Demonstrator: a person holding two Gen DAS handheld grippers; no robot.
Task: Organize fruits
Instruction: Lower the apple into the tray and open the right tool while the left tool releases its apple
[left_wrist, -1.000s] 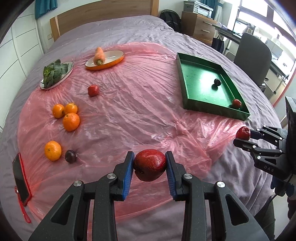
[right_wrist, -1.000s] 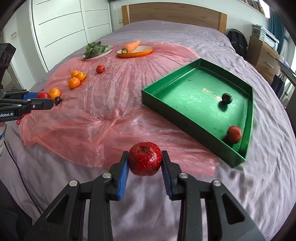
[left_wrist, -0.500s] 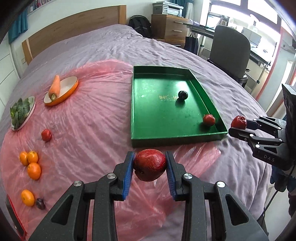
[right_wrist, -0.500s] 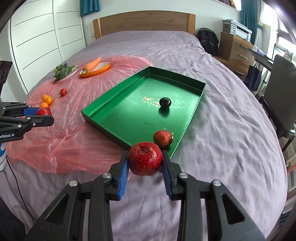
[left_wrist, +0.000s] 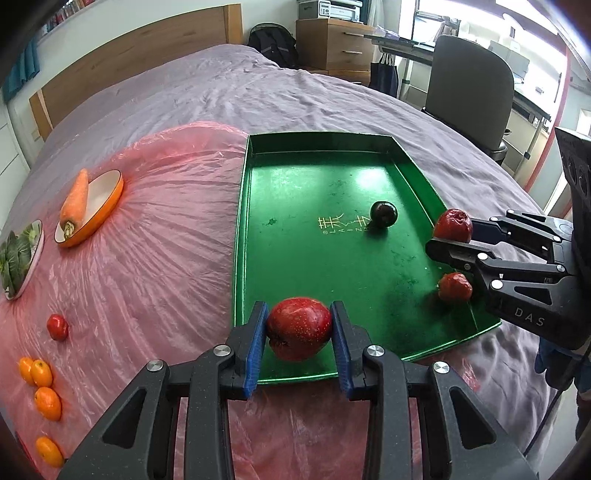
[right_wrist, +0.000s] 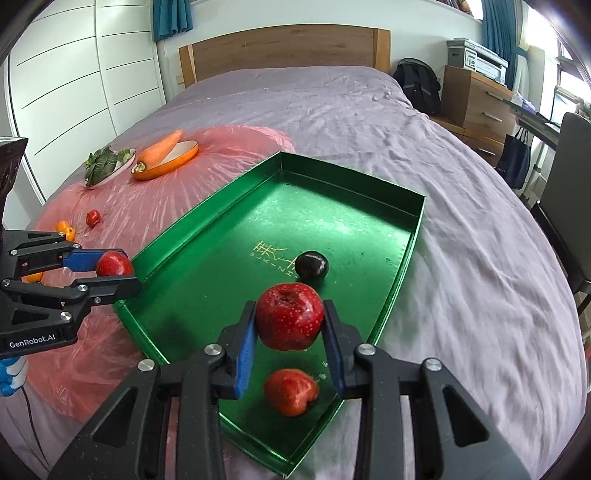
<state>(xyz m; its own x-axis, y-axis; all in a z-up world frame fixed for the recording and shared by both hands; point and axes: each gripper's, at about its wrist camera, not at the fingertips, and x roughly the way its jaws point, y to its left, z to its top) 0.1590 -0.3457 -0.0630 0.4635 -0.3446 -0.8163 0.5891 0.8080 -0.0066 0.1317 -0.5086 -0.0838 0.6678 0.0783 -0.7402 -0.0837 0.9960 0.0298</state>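
A dark red apple (left_wrist: 298, 328) with pale speckles is pinched between the blue pads of the left gripper (left_wrist: 299, 341); its skin looks slightly dull and a bruised dent is seen at its lower side. It is held above the near edge of the green tray (left_wrist: 325, 266), which lies on the purple bedspread (left_wrist: 332, 99) beside a pink plastic sheet (left_wrist: 155, 258).

A second red apple (right_wrist: 290, 322), brighter and dotted with fine light spots, with its stem hollow turned upward, is clamped between the pads of the right gripper (right_wrist: 290, 343) and is held over the near corner of the tray.

Inside the tray, a dark, almost black plum (right_wrist: 313, 264) is seen near the gold lettering, and a smaller red fruit (right_wrist: 291, 391) rests close to the near wall, below the right gripper.

On the pink sheet, a small red fruit (left_wrist: 57, 326) and several oranges (left_wrist: 47, 403) are left well apart from the tray. Farther back, a carrot (left_wrist: 75, 201) is laid across an orange dish (left_wrist: 96, 218), and leafy greens (left_wrist: 14, 258) are set on a plate just beside it.
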